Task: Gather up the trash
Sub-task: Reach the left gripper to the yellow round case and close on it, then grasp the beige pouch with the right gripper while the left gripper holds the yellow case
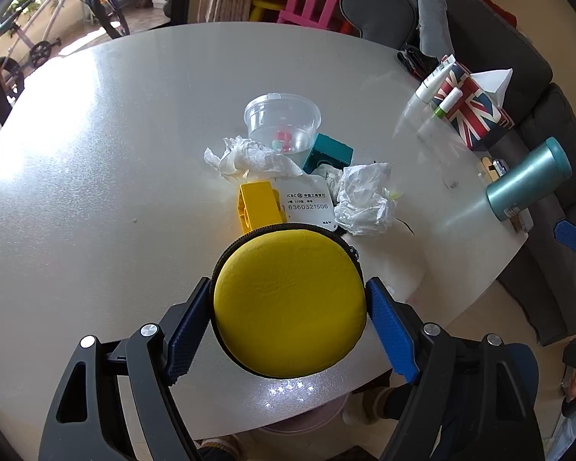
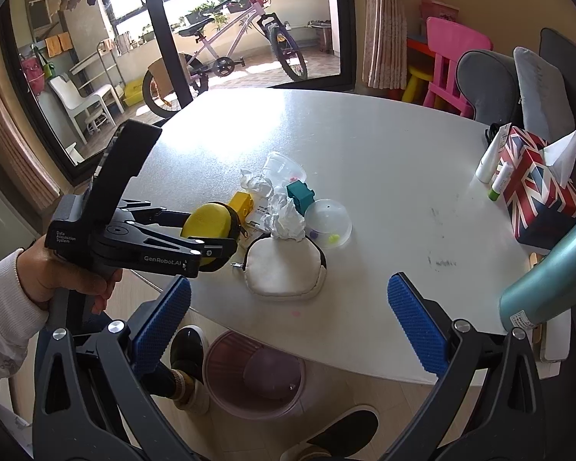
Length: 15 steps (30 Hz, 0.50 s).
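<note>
Left wrist view. The left gripper (image 1: 288, 319) had its blue fingers (image 1: 391, 330) closed against the two sides of a round yellow zip case (image 1: 288, 303), which was held above the near edge of the tabletop (image 1: 115, 192). Beyond the case lay the clutter to be sorted: one crumpled tissue (image 1: 249, 155) touching a clear plastic cup (image 1: 282, 121), a second crumpled tissue (image 1: 364, 199) just beside a white card (image 1: 307, 203), a yellow block (image 1: 259, 205) and a teal block (image 1: 328, 153). Neither tissue had been lifted, so the collection proper appeared barely begun; the case in the grasp was probably an obstacle being cleared rather than trash.

Right wrist view. The right gripper (image 2: 288, 322) hung over the near table edge with its fingers (image 2: 414, 322) wide apart and nothing between them. A hand (image 2: 69, 272) held the left gripper (image 2: 196, 246), clamped on the yellow zip case (image 2: 207, 226) to the left of the pile. The second crumpled tissue (image 2: 286, 221) rested against a white pouch (image 2: 284, 269), near a clear dome lid (image 2: 328, 223). On the floor below the table edge stood a pink waste bin (image 2: 253, 376); little could be made out inside it, which suggested that both tissues, and perhaps the cup, remained to be dropped there.
</note>
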Each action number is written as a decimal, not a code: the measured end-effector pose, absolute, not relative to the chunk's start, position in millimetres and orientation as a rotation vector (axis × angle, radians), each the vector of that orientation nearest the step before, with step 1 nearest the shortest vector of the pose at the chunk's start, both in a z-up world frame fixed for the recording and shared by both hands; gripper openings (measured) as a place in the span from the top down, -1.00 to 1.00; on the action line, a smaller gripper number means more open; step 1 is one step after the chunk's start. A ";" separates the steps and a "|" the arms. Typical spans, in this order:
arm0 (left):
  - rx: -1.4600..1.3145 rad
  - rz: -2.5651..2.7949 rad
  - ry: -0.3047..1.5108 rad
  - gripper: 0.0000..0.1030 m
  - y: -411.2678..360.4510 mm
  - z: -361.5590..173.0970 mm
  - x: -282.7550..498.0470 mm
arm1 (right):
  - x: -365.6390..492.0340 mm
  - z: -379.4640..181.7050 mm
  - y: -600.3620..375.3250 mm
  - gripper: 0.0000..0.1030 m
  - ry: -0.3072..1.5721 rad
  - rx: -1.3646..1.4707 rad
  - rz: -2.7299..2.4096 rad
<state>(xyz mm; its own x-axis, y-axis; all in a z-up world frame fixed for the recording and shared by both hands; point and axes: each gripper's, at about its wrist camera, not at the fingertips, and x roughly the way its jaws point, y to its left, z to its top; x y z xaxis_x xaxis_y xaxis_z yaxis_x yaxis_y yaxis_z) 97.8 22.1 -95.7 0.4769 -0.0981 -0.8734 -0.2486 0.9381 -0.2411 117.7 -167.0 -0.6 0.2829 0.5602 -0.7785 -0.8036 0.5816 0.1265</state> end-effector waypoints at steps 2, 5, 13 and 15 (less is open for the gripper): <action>-0.345 0.101 1.048 -0.49 23.0 -87.7 91.5 | 117.7 -2.9 -162.7 -0.94 0.895 -0.322 0.935; -0.321 0.114 0.996 -0.49 24.3 -74.4 81.5 | 119.4 -8.5 -154.6 -0.94 0.904 -0.338 0.934; -0.271 0.137 0.899 -0.49 25.0 -46.9 63.0 | 131.3 -38.5 -127.7 -0.94 0.969 -0.388 0.920; -0.265 0.143 0.881 -0.49 26.6 -42.4 58.3 | 134.8 -47.6 -120.5 -0.94 0.990 -0.405 0.915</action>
